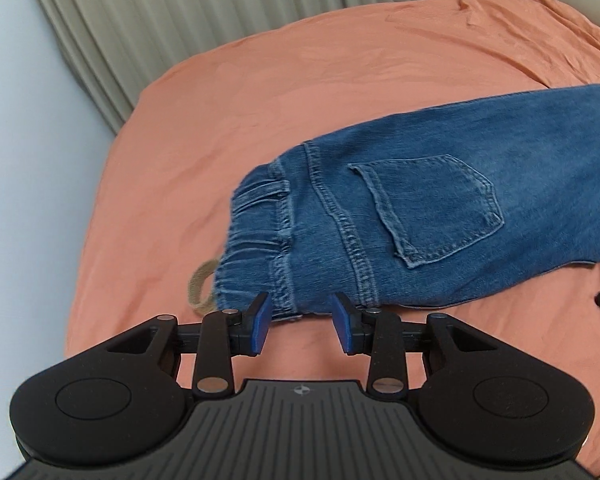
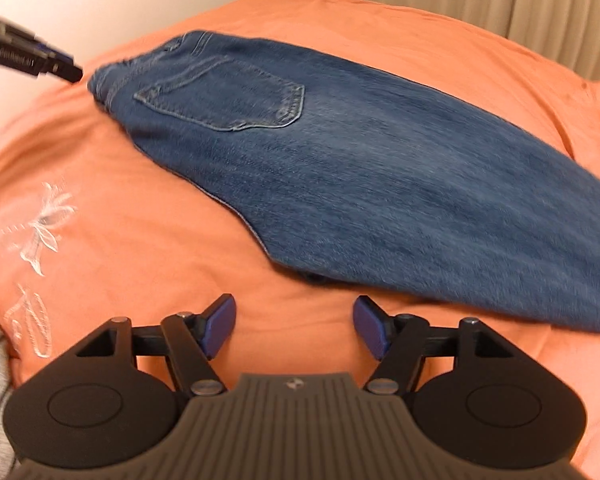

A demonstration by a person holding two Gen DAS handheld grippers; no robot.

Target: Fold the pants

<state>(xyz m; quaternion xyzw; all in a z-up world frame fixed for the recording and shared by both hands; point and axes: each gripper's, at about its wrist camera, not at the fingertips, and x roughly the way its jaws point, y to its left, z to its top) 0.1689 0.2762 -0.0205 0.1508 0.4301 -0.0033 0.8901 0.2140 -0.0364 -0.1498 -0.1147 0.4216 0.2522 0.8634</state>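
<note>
Denim pants are lying on an orange sheet covering the bed, already doubled lengthwise with one back pocket facing up. In the left wrist view, the left gripper is sitting just beside the waistband, its fingers spread apart and holding nothing; a tan loop is protruding from under the waistband edge. In the right wrist view, the right gripper is hovering near the lower edge of the leg, its fingers likewise spread and empty. The fabric is likely handling as a fairly heavy, limp but thick cloth: it should be draping rather than holding shape, and the layers may be sliding over each other when lifted. The elastic waistband is offering a thick, secure edge for the left fingers; the right fingers should be taking both leg layers together at the edge. A single-layer pinch is risking an uneven fold.
</note>
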